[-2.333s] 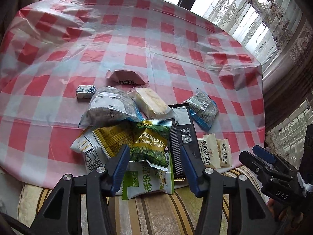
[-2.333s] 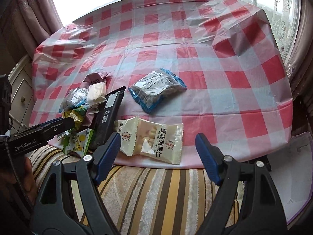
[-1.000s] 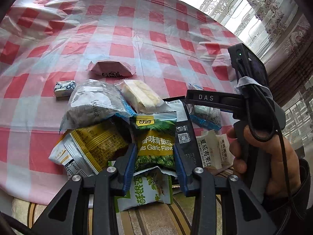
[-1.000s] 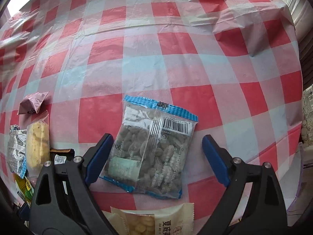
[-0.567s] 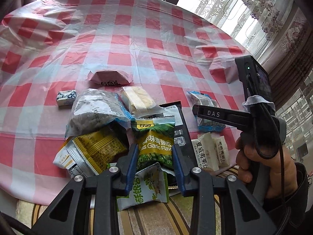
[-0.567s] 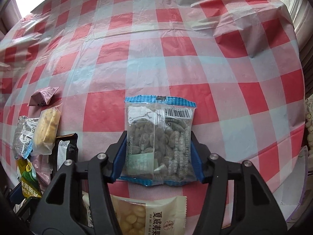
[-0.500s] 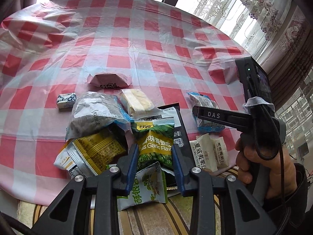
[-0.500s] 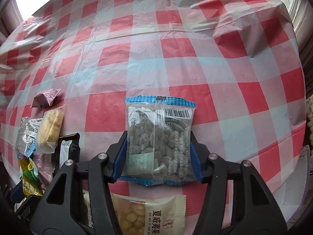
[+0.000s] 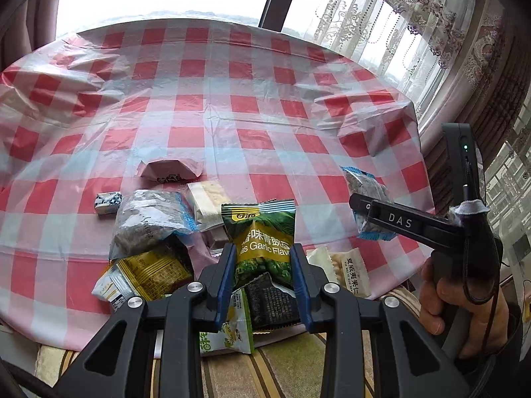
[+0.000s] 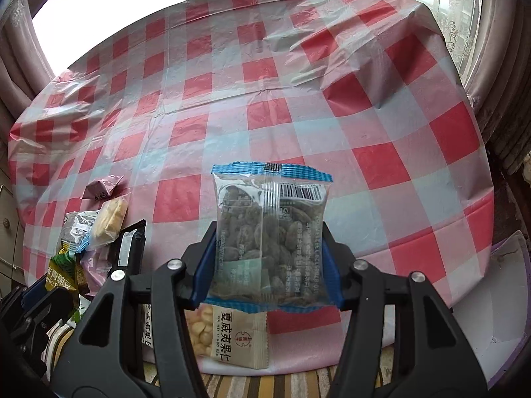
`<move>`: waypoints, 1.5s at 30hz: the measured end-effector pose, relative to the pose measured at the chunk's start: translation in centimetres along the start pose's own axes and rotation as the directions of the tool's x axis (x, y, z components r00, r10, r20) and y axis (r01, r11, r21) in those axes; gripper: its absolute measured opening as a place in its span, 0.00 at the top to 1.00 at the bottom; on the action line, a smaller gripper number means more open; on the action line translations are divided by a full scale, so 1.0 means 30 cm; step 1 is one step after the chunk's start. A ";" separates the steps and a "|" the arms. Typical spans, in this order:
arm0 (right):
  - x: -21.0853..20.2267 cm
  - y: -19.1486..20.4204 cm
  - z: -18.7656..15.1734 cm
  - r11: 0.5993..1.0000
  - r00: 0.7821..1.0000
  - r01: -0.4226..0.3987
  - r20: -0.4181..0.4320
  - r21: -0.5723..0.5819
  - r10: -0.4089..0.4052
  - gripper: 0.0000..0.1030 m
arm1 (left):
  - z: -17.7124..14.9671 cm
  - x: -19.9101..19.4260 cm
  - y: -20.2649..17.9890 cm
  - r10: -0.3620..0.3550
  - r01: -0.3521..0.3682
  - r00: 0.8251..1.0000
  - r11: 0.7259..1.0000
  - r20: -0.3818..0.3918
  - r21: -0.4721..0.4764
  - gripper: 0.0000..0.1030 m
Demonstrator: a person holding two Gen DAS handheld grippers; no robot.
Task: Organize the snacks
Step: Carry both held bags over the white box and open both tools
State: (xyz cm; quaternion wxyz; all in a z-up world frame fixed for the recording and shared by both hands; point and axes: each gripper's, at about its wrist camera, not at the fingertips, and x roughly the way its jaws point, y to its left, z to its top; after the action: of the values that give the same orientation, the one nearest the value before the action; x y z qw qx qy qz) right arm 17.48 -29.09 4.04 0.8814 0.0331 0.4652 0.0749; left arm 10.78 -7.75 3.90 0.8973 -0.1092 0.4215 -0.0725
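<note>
Checked plastic tablecloth (image 9: 232, 106), lace curtains (image 9: 381, 16) behind.

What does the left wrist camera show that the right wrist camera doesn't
Only the left wrist view shows the small blue-and-white candy, the yellow packet and the hand holding the right gripper. Only the right wrist view shows the clear packet's barcode and the white mat beyond the table edge. Both show the checked tablecloth, the green pea packet clamped in the left gripper, and the clear blue-edged packet clamped in the right gripper.

Black gripper (image 9: 264, 275), blue fingers (image 9: 226, 272), silver screws, "DAS" marking
</note>
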 end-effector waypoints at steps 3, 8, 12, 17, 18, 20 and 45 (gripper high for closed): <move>-0.036 -0.055 -0.026 1.000 1.000 0.001 0.006 0.023 -0.001 0.43 | 0.002 0.000 -0.039 -0.005 0.005 1.000 1.000 0.001 0.021 0.67; -0.086 -0.146 -0.064 0.998 1.000 0.003 0.011 0.059 -0.004 0.43 | 0.003 0.003 -0.112 -0.022 0.022 1.000 0.998 -0.001 0.057 0.67; -0.128 -0.212 -0.090 0.997 1.000 0.009 0.022 0.081 -0.011 0.43 | -0.002 0.009 -0.180 -0.042 0.043 0.999 0.995 -0.010 0.089 0.67; -0.191 -0.304 -0.119 0.993 0.998 0.030 0.044 0.113 -0.035 0.43 | -0.009 0.019 -0.267 -0.069 0.072 0.997 0.988 -0.025 0.133 0.67; -0.203 -0.324 -0.125 0.992 0.998 0.035 0.049 0.121 -0.042 0.43 | -0.011 0.021 -0.284 -0.075 0.078 0.997 0.987 -0.028 0.140 0.67; -0.227 -0.364 -0.135 0.990 0.997 0.047 0.056 0.134 -0.054 0.43 | -0.014 0.025 -0.317 -0.090 0.094 0.995 0.984 -0.034 0.153 0.67; -0.339 -0.798 -0.342 0.927 0.972 0.226 -0.001 0.300 -0.237 0.43 | -0.147 0.132 -0.795 -0.273 0.346 0.929 0.881 -0.250 0.323 0.67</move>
State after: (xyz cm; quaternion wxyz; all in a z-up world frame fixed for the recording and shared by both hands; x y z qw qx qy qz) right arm 5.78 -54.47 3.47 0.8771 0.1118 0.4561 -0.1012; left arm 8.98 -32.25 4.35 0.8322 -0.0010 0.4648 -0.3022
